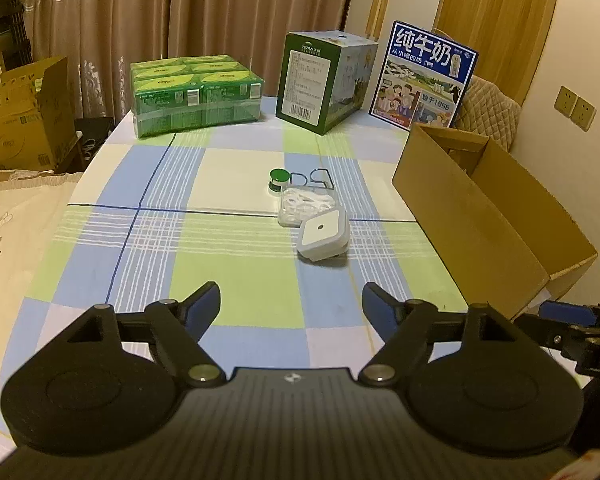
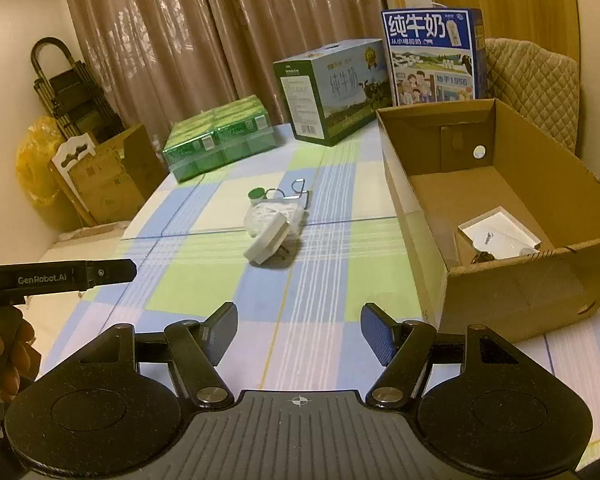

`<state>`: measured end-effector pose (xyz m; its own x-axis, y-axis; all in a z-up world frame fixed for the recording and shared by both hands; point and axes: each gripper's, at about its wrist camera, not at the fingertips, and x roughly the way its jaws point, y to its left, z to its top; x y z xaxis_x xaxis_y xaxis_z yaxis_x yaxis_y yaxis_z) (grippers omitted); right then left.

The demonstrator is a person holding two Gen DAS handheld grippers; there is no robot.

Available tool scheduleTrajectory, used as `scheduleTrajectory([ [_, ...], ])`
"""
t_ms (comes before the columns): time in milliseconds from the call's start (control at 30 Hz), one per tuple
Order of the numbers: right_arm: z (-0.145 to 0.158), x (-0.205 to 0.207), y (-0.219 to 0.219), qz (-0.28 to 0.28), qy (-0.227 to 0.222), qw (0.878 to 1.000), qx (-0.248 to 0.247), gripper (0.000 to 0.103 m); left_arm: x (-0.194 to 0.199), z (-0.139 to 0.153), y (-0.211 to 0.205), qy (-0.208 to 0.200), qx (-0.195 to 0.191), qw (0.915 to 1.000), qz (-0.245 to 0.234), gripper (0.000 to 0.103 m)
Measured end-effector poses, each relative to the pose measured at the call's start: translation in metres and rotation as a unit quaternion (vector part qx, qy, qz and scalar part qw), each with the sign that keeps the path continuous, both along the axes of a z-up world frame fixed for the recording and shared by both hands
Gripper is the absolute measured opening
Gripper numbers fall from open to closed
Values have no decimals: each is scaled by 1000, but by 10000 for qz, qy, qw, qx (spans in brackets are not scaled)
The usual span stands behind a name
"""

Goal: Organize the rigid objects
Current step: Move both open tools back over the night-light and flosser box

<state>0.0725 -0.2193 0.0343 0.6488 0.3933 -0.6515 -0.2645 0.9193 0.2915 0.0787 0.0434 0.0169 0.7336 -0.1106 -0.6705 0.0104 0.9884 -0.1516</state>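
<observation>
Checked tablecloth (image 1: 172,240), curtains (image 1: 180,20) upper frame — dim room.
Left gripper (image 1: 291,308) & right gripper (image 2: 299,330) both agape, nothing held; white plug (image 1: 323,236) w/ clear bag (image 1: 300,202), green-cap jar (image 1: 279,179) mid-frame (touching), cardboard box (image 2: 416,208) at right.

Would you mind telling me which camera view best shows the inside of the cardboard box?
The right wrist view: it looks into the open cardboard box, showing a white tray on its floor. The left wrist view shows only its outer wall and rim.
</observation>
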Motion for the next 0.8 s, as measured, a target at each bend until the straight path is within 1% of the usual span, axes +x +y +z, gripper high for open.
scheduleTrajectory([
  [200,1,-2,6,-9,-17,10000,-70,66,-2,-1,2,25,10,10000,-23,75],
  [500,9,-15,10,-81,-295,9993,-197,66,-11,1,2,-16,4,9999,-112,78],
  [567,10,-17,12,-170,-424,9986,-261,66,-10,0,4,-5,-31,9999,-106,78],
  [633,11,-14,14,-189,-528,9979,-329,66,-8,-2,5,13,-55,9999,-87,78],
  [800,8,4,22,-93,-598,9976,-334,66,6,-10,7,111,-86,9998,-172,78],
])
